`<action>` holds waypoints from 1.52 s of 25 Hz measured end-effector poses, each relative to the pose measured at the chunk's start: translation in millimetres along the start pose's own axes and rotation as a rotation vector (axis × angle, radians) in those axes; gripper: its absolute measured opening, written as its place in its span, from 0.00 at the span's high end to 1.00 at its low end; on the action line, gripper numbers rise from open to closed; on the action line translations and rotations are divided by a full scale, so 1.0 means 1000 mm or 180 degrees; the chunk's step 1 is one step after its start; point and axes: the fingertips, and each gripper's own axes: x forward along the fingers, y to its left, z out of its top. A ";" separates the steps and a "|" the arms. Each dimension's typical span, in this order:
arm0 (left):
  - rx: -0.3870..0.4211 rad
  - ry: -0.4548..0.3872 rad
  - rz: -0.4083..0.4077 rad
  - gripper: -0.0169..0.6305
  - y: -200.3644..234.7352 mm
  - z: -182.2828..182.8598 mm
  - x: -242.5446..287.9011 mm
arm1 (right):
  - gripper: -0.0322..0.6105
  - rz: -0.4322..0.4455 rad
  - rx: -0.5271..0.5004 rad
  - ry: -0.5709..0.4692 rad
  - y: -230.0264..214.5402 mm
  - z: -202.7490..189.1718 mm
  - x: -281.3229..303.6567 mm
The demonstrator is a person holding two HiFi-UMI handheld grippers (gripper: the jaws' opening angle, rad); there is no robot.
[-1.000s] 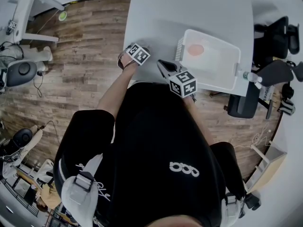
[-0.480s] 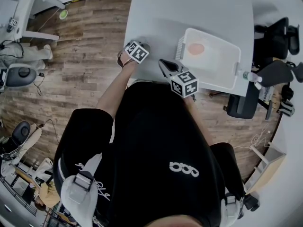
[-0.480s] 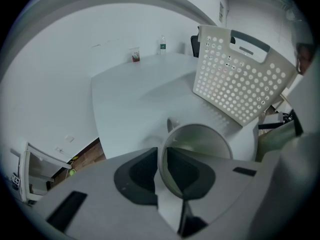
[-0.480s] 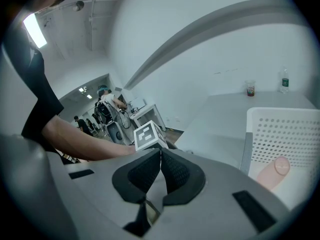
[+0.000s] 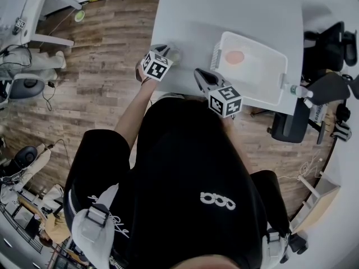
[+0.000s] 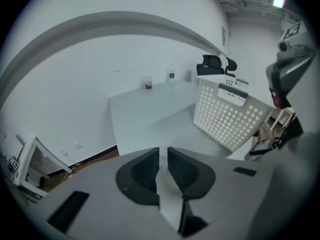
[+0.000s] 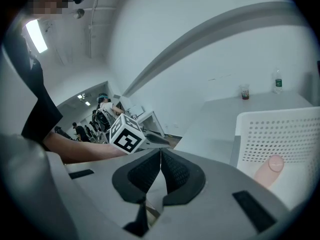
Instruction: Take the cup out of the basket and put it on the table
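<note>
A white perforated basket [image 5: 263, 83] stands on the pale table [image 5: 224, 10], right of centre. A pink rounded thing [image 5: 235, 56] lies inside it, and the right gripper view shows that pink thing [image 7: 270, 170] behind the basket wall [image 7: 295, 134]. My left gripper [image 5: 167, 52] hovers over the table's left part. Its jaws have just been opening and stand a narrow gap apart, pressing on nothing [image 6: 163, 159]. A small pale round thing [image 5: 175, 54], perhaps a cup, sits just beyond its tips. My right gripper [image 5: 199, 75] is shut and empty [image 7: 160, 156], near the basket's left side.
A clear cup with red liquid [image 6: 148, 84] and a bottle [image 6: 171, 75] stand at the table's far edge. Black office chairs [image 5: 331, 43] crowd the right side. Another bottle [image 5: 297, 91] sits by the basket's right end. Wooden floor [image 5: 106, 66] lies left of the table.
My left gripper has risen from the table, and its marker cube now looks larger and sits further left. The right gripper has stayed where it was.
</note>
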 end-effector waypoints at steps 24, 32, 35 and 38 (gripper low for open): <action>-0.0209 -0.1633 -0.1044 0.96 -0.119 0.124 -0.136 | 0.91 -0.0579 0.0202 -0.0702 -0.032 0.027 -0.098; -0.0027 -0.1690 -0.1331 0.96 -0.154 0.135 -0.138 | 0.91 -0.0719 0.0319 -0.0776 -0.040 0.017 -0.117; -0.0043 -0.1680 -0.1374 0.96 -0.157 0.135 -0.138 | 0.91 -0.0737 0.0357 -0.0782 -0.040 0.011 -0.119; -0.0049 -0.1674 -0.1391 0.96 -0.158 0.134 -0.138 | 0.91 -0.0750 0.0382 -0.0771 -0.040 0.008 -0.120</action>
